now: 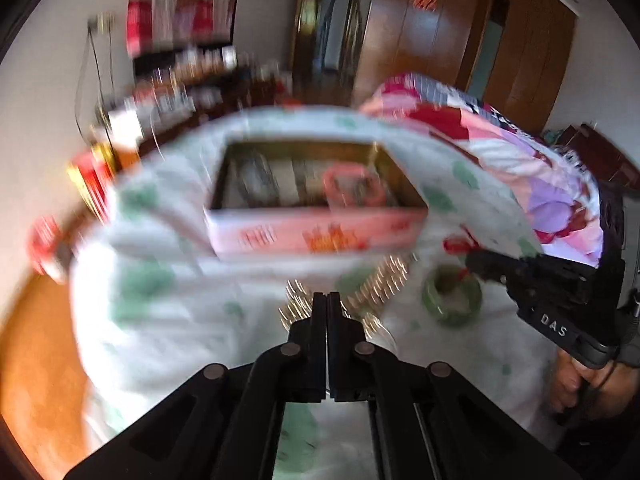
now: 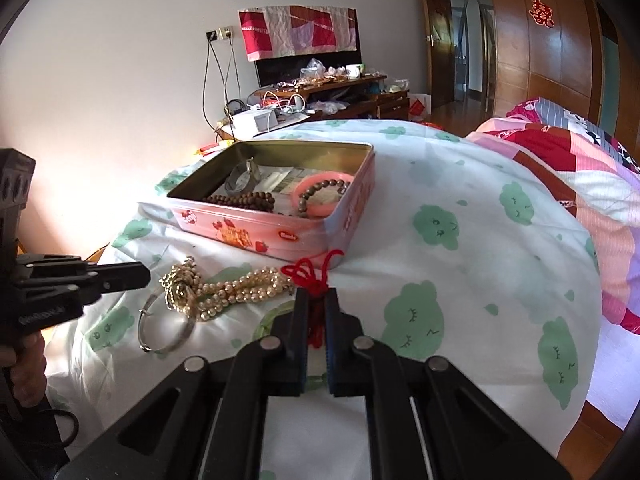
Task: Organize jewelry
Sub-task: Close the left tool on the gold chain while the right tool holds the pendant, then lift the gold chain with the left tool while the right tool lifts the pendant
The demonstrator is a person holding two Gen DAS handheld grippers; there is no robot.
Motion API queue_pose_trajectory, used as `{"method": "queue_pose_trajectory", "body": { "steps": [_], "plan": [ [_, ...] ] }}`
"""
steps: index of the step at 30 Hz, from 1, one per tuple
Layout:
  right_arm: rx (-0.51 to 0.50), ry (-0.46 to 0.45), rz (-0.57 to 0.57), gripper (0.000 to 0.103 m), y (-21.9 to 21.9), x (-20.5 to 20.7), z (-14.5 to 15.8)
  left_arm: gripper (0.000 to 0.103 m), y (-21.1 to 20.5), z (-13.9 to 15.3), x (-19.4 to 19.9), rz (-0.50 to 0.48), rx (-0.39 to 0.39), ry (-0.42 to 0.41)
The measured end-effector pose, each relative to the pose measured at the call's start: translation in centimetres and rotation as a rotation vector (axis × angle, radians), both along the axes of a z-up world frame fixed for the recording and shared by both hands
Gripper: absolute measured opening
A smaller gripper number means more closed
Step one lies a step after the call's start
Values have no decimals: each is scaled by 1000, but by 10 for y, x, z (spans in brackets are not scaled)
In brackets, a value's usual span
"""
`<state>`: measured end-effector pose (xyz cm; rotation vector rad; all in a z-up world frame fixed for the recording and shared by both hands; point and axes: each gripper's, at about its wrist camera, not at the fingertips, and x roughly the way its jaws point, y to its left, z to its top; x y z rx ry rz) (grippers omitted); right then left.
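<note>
Pink tin (image 2: 280,232) with bead bracelets (image 2: 244,201)

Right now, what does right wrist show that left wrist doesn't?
Right wrist only: its own right gripper shut on the red cord, a silver bangle, brown beads and a watch sharp inside the tin. Left wrist only: the left gripper shut and empty, the green bangle whole. Both: pink tin, pearl strands, patterned sheet.
</note>
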<state>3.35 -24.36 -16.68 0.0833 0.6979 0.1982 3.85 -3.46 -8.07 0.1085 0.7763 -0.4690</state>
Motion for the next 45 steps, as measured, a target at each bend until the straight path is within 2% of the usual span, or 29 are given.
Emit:
{"method": "queue_pose_trajectory", "body": {
  "steps": [1, 2, 4, 9, 10, 12, 13, 14, 15, 20, 21, 22, 23, 24, 25, 26, 37, 45],
  "plan": [
    [2, 0, 0, 9, 0, 0, 0, 0, -2, -1, 2, 24, 50, -22],
    [3, 0, 0, 9, 0, 0, 1, 0, -2, -7, 7, 37, 68, 3],
    [4, 3, 3, 9, 1, 1, -1, 0, 4, -19, 14, 35, 24, 84],
    [11, 15, 34, 9, 7, 0, -2, 0, 5, -18, 11, 41, 10, 61],
    [9, 13, 32, 9, 7, 0, -2, 4, 5, -18, 12, 49, 7, 64],
    [11, 16, 34, 10, 9, 0, -3, 24, 3, -20, 15, 56, 3, 75],
    [12, 21, 33, 10, 9, 0, -3, 49, 2, -21, 15, 54, 1, 78],
    [12, 27, 26, 11, 9, 1, -5, 63, -1, -22, 14, 57, 2, 71],
    [12, 30, 24, 11, 9, 1, -6, 63, -1, -22, 13, 58, 0, 56],
    [4, 39, 30, 11, 10, 2, -9, 62, -15, -30, 21, 25, 32, 59],
    [1, 38, 31, 11, 10, 2, -9, 56, -17, -33, 23, 22, 42, 66],
    [1, 37, 31, 11, 10, 2, -10, 35, -19, -37, 25, 17, 53, 81],
    [1, 39, 32, 11, 11, 2, -10, 23, -19, -38, 26, 5, 37, 88],
    [-1, 40, 32, 11, 11, 2, -11, 19, -20, -36, 25, -1, 39, 88],
    [-3, 42, 32, 11, 11, 2, -12, 8, -22, -34, 23, -7, 57, 71],
    [-2, 43, 33, 11, 11, 2, -13, 4, -23, -32, 20, -11, 69, 57],
    [15, -8, 43, 9, 9, -5, 6, 4, 0, 34, 0, -16, -45, -66],
    [37, -58, 57, 9, 12, -11, 28, 4, 5, 52, 3, -13, -58, -97]
  ]
}}
